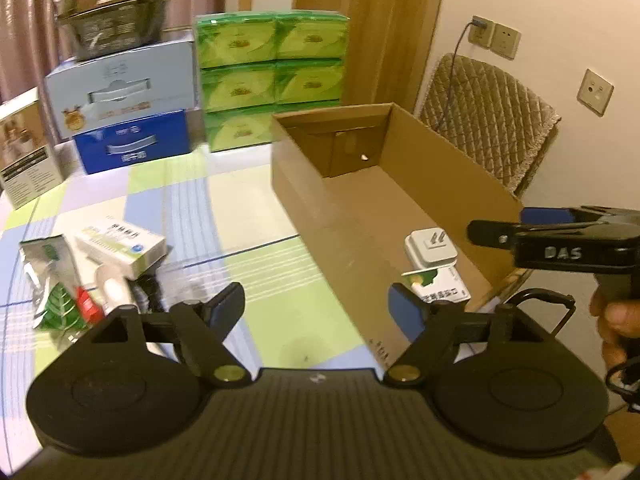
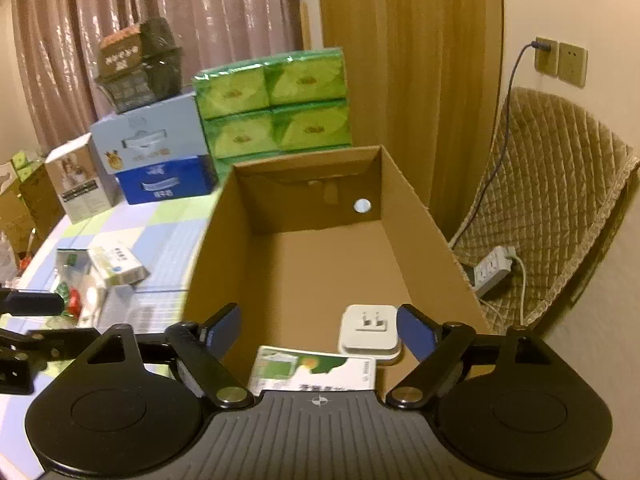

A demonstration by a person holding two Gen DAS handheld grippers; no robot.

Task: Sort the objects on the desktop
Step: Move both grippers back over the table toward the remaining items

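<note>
An open cardboard box [image 1: 304,200] [image 2: 216,248] stands on the checked tablecloth. Inside it, near the front, a white plug adapter [image 1: 430,246] [image 2: 370,330] lies beside a green-and-white carton [image 1: 440,286] [image 2: 316,368]. My left gripper [image 1: 316,304] is open and empty, straddling the box's left wall. My right gripper [image 2: 319,322] is open above the adapter and carton, not touching them; one of its fingers [image 1: 492,234] shows in the left wrist view. Left of the box lie a white medicine box [image 1: 124,246] [image 2: 118,266], a green packet [image 1: 56,280] and other small items.
Along the table's back stand stacked green tissue packs [image 1: 272,76], a blue box [image 1: 132,144] under a light-blue one [image 1: 120,84], and a white carton [image 1: 24,152]. A quilted chair [image 1: 488,120] and a power strip [image 2: 494,268] are to the right.
</note>
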